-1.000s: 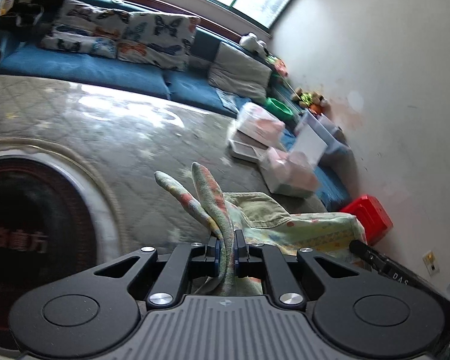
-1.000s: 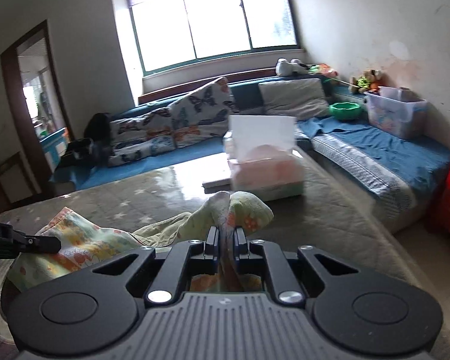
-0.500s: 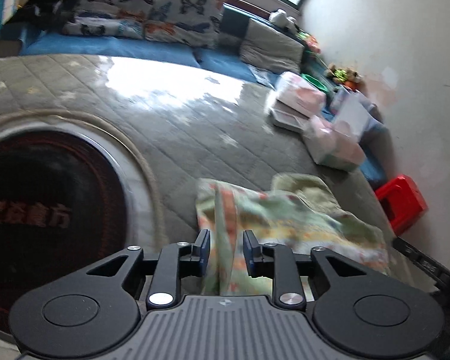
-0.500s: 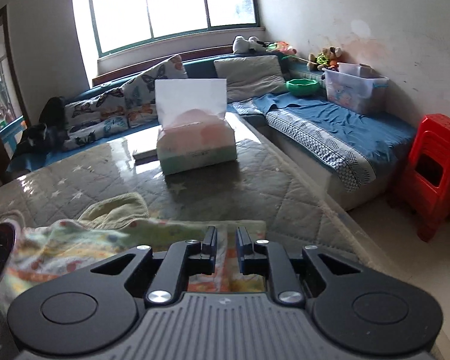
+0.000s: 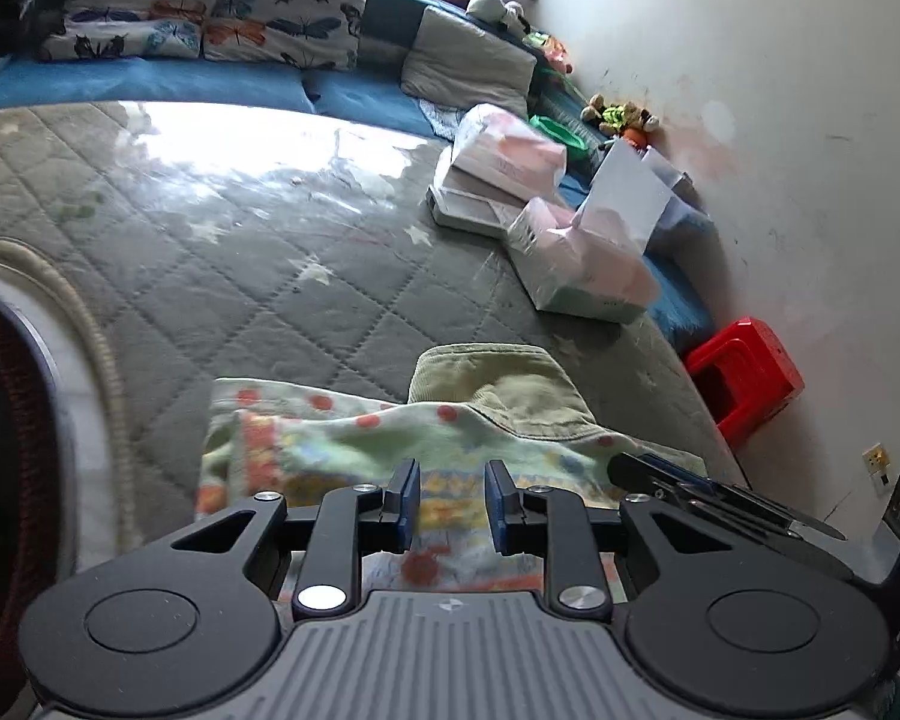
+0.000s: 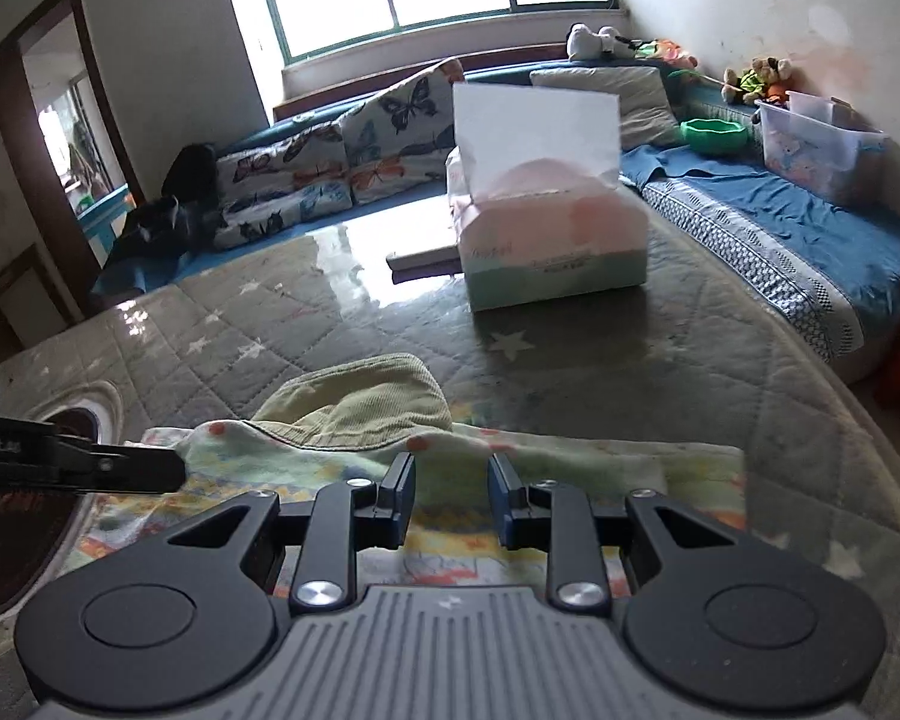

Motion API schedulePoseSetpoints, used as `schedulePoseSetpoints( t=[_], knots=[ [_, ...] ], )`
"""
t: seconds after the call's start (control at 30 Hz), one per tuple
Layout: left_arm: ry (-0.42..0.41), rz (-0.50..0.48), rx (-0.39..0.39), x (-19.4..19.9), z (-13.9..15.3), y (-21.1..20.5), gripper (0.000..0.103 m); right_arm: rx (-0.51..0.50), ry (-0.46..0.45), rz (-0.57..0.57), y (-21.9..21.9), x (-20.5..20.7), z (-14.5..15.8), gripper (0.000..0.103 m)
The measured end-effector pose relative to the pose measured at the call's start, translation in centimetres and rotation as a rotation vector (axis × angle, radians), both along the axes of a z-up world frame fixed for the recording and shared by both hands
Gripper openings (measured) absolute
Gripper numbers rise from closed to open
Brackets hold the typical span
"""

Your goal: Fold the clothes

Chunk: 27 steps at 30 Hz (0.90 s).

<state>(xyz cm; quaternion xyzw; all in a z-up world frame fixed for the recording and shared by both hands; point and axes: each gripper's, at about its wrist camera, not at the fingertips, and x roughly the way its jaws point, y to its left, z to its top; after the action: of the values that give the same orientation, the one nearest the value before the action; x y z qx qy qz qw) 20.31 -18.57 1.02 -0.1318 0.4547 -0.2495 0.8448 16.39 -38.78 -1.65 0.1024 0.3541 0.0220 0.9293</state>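
Observation:
A light green patterned garment with orange dots lies folded flat on the grey quilted table cover. It also shows in the right wrist view. An olive corduroy part sticks out from under its far edge, seen too in the right wrist view. My left gripper is open and empty just above the garment's near edge. My right gripper is open and empty over the same garment. Each gripper's tip shows in the other's view.
A pink and green tissue box stands on the table beyond the garment, with a flat tray and another pack behind it. A round dark inset is at the left. A blue sofa and a red stool stand off the right side.
Both grippers were shut on raised folds of the garment one second ago. They lowered it onto the table, opened and let go. The garment now lies flat.

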Motion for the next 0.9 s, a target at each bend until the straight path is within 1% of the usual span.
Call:
schedulePoseSetpoints(
  t=[0.13,0.2,0.33,0.4,0.43,0.47,0.5,0.57,0.6,0.63,0.67,0.73,0.77,0.8,0.9],
  knots=[
    [0.020,0.004,0.024,1.2,-1.3,-0.6,0.025,-0.008,0.015,0.001,-0.1,0.8,-0.5,0.028],
    [0.020,0.007,0.022,1.5,-1.7,-0.5,0.026,-0.014,0.016,0.006,0.0,1.0,-0.5,0.031],
    [0.013,0.008,0.021,1.2,-1.4,-0.3,0.027,-0.039,0.018,0.021,0.3,0.7,0.1,0.036],
    [0.005,0.003,0.030,0.8,-1.1,-0.2,0.029,-0.044,0.015,0.039,0.7,0.1,0.6,0.039],
    [0.001,0.001,0.032,0.4,-0.9,-0.1,0.032,-0.045,0.013,0.048,0.9,-0.3,0.8,0.041],
    [-0.004,-0.002,0.034,0.1,-0.7,-0.1,0.034,-0.046,0.011,0.058,1.2,-0.7,1.0,0.047],
    [-0.009,-0.006,0.036,-0.2,-0.5,0.0,0.035,-0.047,0.009,0.069,1.4,-1.1,1.2,0.049],
    [-0.026,-0.020,0.039,-1.1,0.1,0.0,0.037,-0.048,0.006,0.090,1.9,-2.1,1.5,0.049],
    [-0.036,-0.027,0.042,-1.5,0.3,0.1,0.040,-0.050,0.005,0.099,2.2,-2.6,1.7,0.053],
    [-0.051,-0.033,0.050,-2.2,0.6,0.2,0.045,-0.053,0.004,0.108,2.4,-3.1,1.7,0.055],
    [-0.064,-0.038,0.060,-2.8,0.8,0.3,0.047,-0.055,0.002,0.117,2.6,-3.6,1.8,0.057],
    [-0.084,-0.046,0.076,-3.9,1.0,0.5,0.048,-0.054,0.000,0.126,2.8,-4.6,2.0,0.057],
    [-0.090,-0.049,0.081,-4.4,1.1,0.7,0.051,-0.053,-0.002,0.129,2.9,-5.2,2.1,0.058],
    [-0.096,-0.051,0.087,-5.0,1.2,0.9,0.052,-0.052,-0.003,0.132,3.0,-5.7,2.1,0.059],
    [-0.122,-0.062,0.105,-6.7,1.2,1.3,0.052,-0.057,-0.004,0.139,3.2,-7.4,2.0,0.061]
  ],
)
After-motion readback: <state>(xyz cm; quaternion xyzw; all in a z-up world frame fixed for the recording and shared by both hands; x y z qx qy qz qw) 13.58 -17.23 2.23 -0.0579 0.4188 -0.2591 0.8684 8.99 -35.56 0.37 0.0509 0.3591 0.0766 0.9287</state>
